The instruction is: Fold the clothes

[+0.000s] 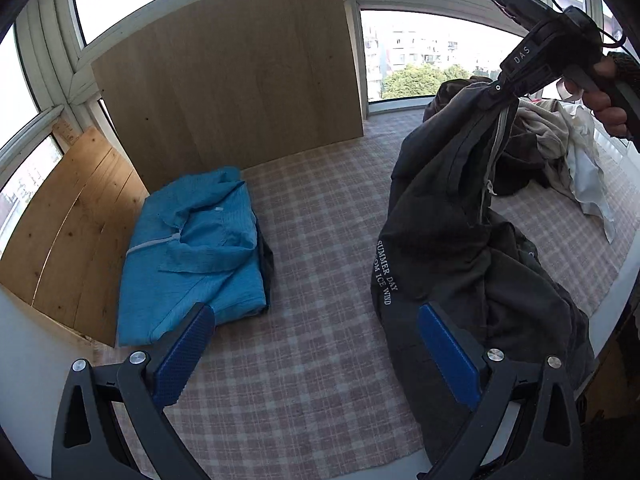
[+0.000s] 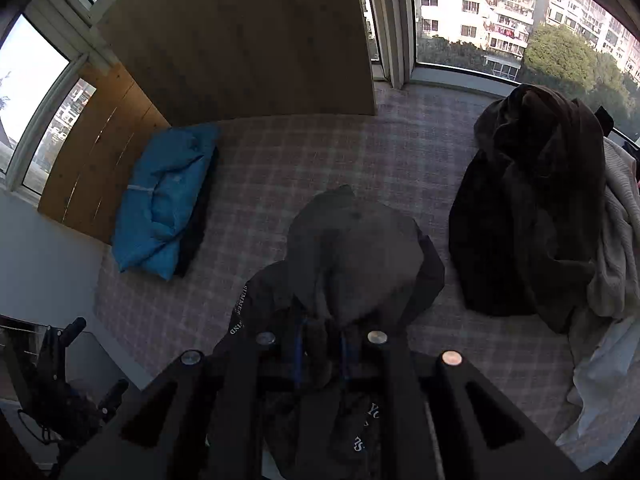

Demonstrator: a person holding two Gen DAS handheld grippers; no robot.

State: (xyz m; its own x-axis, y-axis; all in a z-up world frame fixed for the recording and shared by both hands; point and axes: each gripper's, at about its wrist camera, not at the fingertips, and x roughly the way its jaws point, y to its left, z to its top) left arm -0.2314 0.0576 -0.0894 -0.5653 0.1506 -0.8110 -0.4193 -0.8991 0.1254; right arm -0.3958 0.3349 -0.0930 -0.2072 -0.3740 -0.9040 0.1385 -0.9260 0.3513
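Right gripper (image 1: 494,94): your jaws are clamped on the dark grey hoodie (image 1: 452,208) at its zipper edge.
Left gripper (image 1: 316,356): your jaws stand wide apart, nothing between them.
Hoodie: it hangs from the right gripper, lower part bunched on the checked cloth (image 1: 312,240).
Blue folded garment (image 1: 192,256): it lies at the left, near the wooden boards (image 1: 72,240).
Unfolded pile (image 2: 560,208): at the right.

On the bed (image 1: 312,216), the folded shirt (image 1: 192,256) lies left, the jacket (image 1: 460,240) centre-right, the clothes pile (image 1: 560,148) far right.
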